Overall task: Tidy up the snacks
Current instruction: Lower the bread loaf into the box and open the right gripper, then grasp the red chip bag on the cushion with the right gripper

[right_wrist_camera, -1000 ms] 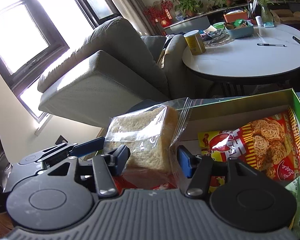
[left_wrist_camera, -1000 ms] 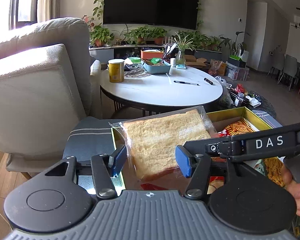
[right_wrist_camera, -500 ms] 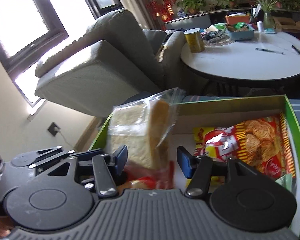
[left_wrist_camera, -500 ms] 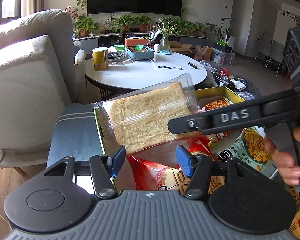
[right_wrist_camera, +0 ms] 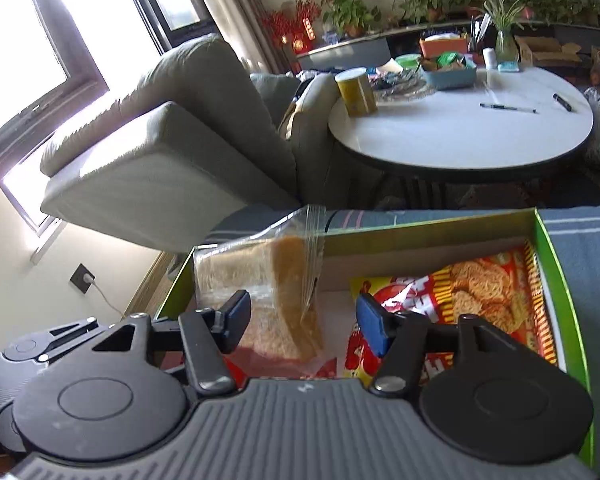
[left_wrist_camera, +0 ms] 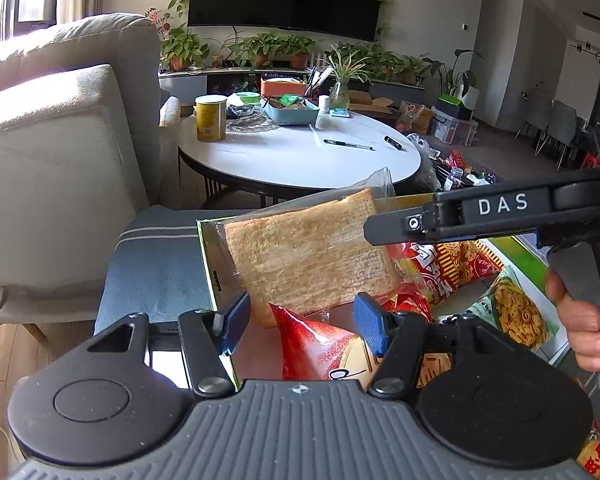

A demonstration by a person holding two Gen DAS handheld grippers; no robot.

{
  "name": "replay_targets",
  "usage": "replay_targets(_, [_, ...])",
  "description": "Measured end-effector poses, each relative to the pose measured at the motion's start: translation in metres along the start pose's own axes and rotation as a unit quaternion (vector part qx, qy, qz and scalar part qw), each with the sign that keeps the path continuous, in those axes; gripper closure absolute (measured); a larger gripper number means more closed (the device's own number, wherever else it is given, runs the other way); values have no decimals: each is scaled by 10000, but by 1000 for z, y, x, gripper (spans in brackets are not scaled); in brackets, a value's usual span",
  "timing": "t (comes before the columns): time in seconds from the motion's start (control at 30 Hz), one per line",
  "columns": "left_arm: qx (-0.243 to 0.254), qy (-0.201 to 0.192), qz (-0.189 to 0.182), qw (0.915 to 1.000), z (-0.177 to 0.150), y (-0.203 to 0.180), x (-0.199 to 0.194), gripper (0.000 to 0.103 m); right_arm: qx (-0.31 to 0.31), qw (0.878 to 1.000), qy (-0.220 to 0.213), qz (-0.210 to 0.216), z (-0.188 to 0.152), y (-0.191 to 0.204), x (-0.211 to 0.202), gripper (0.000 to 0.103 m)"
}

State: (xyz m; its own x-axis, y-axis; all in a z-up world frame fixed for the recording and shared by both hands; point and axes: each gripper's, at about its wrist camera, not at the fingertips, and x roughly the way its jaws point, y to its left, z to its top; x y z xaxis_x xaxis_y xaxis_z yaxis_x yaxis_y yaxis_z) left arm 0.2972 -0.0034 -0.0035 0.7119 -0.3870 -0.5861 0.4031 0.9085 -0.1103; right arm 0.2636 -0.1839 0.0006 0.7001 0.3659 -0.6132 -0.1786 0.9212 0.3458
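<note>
A clear bag of sliced bread [left_wrist_camera: 308, 256] stands on edge at the left end of a green-rimmed box [right_wrist_camera: 556, 256]; it also shows in the right wrist view [right_wrist_camera: 268, 284]. Red and yellow snack packets [right_wrist_camera: 472, 300] lie in the box. A red chip bag [left_wrist_camera: 320, 344] lies just ahead of my left gripper [left_wrist_camera: 300, 322], which is open and empty, close behind the bread. My right gripper [right_wrist_camera: 302, 320] is open, its fingers on either side of the bread's lower edge without pinching it. The right gripper's body [left_wrist_camera: 500, 212] crosses the left wrist view.
The box rests on a blue striped cushion [left_wrist_camera: 152, 264]. A grey sofa [left_wrist_camera: 52, 152] stands to the left. Beyond is a round white table [left_wrist_camera: 300, 152] with a yellow can [left_wrist_camera: 211, 118], pens and a blue tray. More snack packets [left_wrist_camera: 516, 308] lie at the right.
Both grippers have drawn back from the bread bag, which was lowered and now stands in the box. The left gripper's jaws sit behind it over the red chip bag.
</note>
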Motion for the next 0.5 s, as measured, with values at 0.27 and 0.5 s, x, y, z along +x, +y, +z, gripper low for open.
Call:
replay_targets(0.27, [-116, -153, 46, 9998, 6, 4, -4, 44, 446, 9972, 396, -447, 3, -18, 29, 26])
replay_targets(0.5, [-320, -138, 62, 9994, 5, 7, -3, 44, 154, 9971, 741, -110, -5, -3, 42, 26])
